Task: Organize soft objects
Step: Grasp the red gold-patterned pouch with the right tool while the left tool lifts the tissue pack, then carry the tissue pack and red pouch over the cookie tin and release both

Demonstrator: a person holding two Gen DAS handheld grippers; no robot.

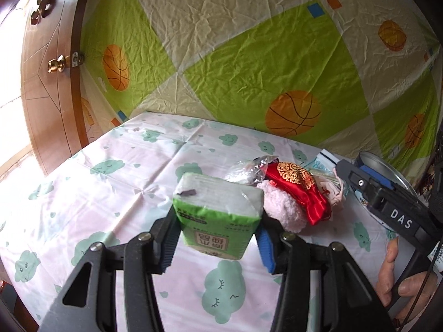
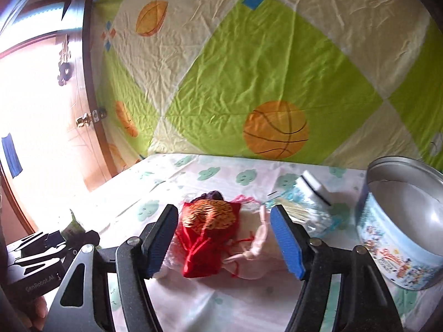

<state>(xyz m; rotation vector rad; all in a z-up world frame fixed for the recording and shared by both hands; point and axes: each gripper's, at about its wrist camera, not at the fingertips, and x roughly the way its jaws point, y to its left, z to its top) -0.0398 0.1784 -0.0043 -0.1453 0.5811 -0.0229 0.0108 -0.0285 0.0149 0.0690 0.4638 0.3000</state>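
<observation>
Left gripper (image 1: 218, 238) is pinching one green tissue pack (image 1: 218, 215) above the table (image 1: 124, 171); right gripper (image 2: 224, 238) is straddling, jaws spread, one red pouch (image 2: 207, 232) beside one round tin (image 2: 401, 227).

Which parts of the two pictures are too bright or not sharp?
Left wrist view: mostly sharp; daylight washes out the far-left edge beside the wooden door. Right wrist view: the left side is blown out white, and the red pouch and round tin look slightly blurred.
</observation>
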